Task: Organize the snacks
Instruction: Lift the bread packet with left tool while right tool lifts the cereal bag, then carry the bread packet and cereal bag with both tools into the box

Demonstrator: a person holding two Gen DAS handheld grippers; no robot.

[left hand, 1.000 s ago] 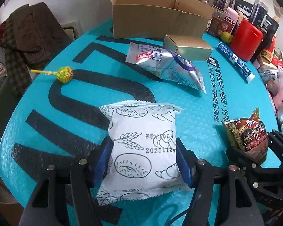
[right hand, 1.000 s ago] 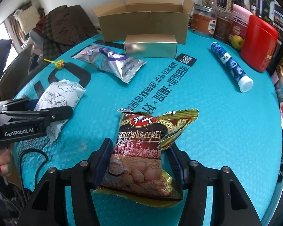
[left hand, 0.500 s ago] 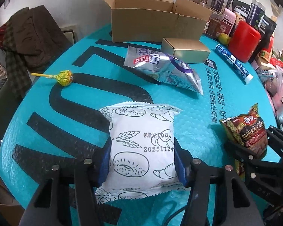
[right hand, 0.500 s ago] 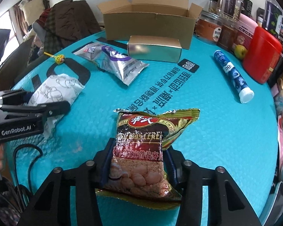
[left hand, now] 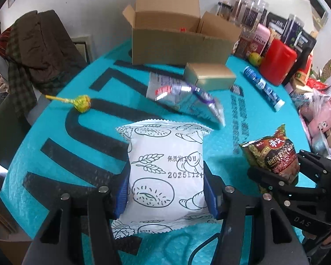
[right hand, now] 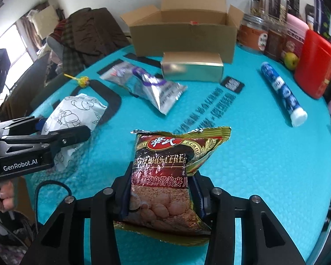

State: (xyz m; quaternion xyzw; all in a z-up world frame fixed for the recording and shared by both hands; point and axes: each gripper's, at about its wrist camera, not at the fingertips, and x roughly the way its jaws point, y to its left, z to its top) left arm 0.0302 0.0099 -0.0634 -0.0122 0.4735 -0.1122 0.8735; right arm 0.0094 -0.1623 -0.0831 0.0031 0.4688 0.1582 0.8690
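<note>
My left gripper [left hand: 165, 187] is shut on a white bread packet [left hand: 165, 172] with line drawings and holds it above the teal table [left hand: 55, 132]. My right gripper [right hand: 160, 190] is shut on a brown and gold cereal packet [right hand: 165, 176], lifted off the table; both show in the other wrist view, the packet [right hand: 72, 114] at left and the cereal packet [left hand: 273, 154] at right. An open cardboard box [right hand: 183, 33] stands at the far edge. A silver pouch [right hand: 147, 86], a gold box [right hand: 192, 68], a yellow lollipop [left hand: 81, 103] and a blue tube [right hand: 282, 92] lie on the table.
Jars, a red canister [right hand: 315, 64] and a green fruit [right hand: 291, 59] crowd the far right. Brown clothing [right hand: 88, 33] is piled on a chair at the far left. Pink bags and clutter [left hand: 320, 114] lie off the right edge.
Both grippers have closed tighter on their packets and lifted them off the table. The views have risen and tilted toward the cardboard box.
</note>
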